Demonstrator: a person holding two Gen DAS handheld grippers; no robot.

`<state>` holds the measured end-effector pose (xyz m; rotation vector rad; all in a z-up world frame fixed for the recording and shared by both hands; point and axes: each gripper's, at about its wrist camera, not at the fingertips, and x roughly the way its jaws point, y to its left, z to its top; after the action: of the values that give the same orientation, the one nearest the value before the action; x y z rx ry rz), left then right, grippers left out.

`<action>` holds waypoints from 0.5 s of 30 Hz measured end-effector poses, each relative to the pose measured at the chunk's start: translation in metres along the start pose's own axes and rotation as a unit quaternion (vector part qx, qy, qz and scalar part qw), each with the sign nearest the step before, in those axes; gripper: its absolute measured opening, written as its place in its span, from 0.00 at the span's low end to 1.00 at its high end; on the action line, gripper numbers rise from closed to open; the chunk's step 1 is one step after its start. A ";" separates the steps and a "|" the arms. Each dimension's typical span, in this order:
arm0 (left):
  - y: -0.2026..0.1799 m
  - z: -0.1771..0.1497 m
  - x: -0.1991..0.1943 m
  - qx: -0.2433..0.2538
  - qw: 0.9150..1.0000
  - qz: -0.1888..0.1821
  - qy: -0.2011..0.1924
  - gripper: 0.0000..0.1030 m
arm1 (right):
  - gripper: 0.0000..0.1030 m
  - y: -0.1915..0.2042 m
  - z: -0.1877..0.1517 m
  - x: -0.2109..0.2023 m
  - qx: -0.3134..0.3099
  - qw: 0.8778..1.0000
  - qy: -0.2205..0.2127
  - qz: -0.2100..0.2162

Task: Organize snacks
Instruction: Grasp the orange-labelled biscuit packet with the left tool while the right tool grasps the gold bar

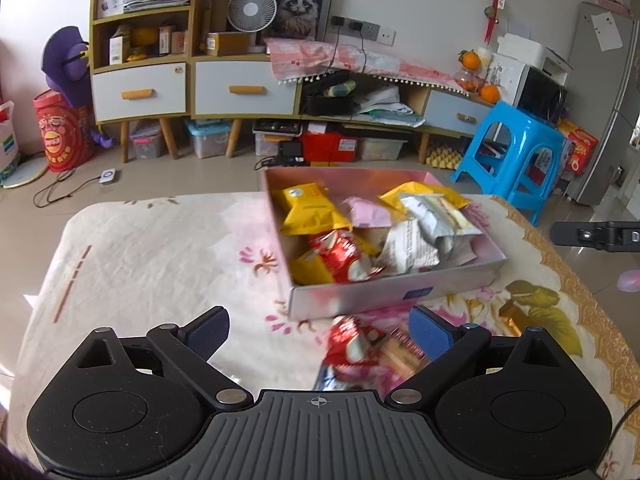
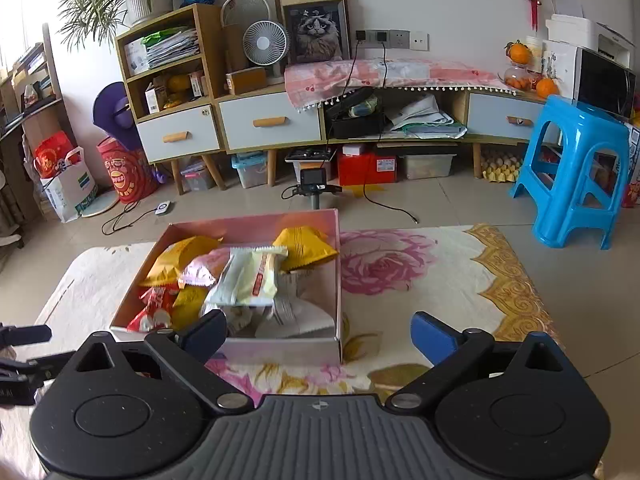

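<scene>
Cluttered living room with low cabinets behind; floral cream cloth (image 1: 152,248) over the table. Pink shallow cardboard box (image 1: 384,292) right of frame centre, gathering yellow, silver and red snack packets. Red blurred packet (image 1: 352,346) outside, lower centre, likely next. Left gripper (image 1: 319,334) angled down, wide, empty. Right gripper (image 2: 319,336) likewise.

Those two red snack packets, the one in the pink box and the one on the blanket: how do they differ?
The red packet in the box lies among other snacks inside the pink box; the red packet on the blanket lies outside, in front of the box's near wall. The boxed one is partly buried; the loose one sits between the open left gripper's fingers, blurred. Both look red and white.
</scene>
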<state>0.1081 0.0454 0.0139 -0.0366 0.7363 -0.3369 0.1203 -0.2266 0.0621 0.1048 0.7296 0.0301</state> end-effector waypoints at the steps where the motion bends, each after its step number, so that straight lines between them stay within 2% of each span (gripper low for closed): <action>1: 0.002 -0.002 -0.001 0.000 1.000 0.001 0.002 0.95 | 0.89 0.000 -0.003 -0.002 -0.002 1.000 0.000 0.001; 7: 0.008 -0.022 -0.001 0.005 1.000 0.011 0.028 0.95 | 0.89 0.005 -0.025 -0.004 -0.024 1.000 0.009 0.004; 12: 0.010 -0.044 0.008 -0.017 0.997 0.015 0.068 0.95 | 0.89 0.008 -0.048 0.005 -0.051 0.998 0.046 0.016; 15: 0.008 -0.054 0.014 -0.024 0.996 0.017 0.086 0.95 | 0.89 0.007 -0.062 0.013 -0.073 0.995 0.070 0.008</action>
<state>0.0846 0.0529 -0.0366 -0.0408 0.9148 -0.2926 0.0886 -0.2137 0.0080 -0.0319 0.8637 0.1077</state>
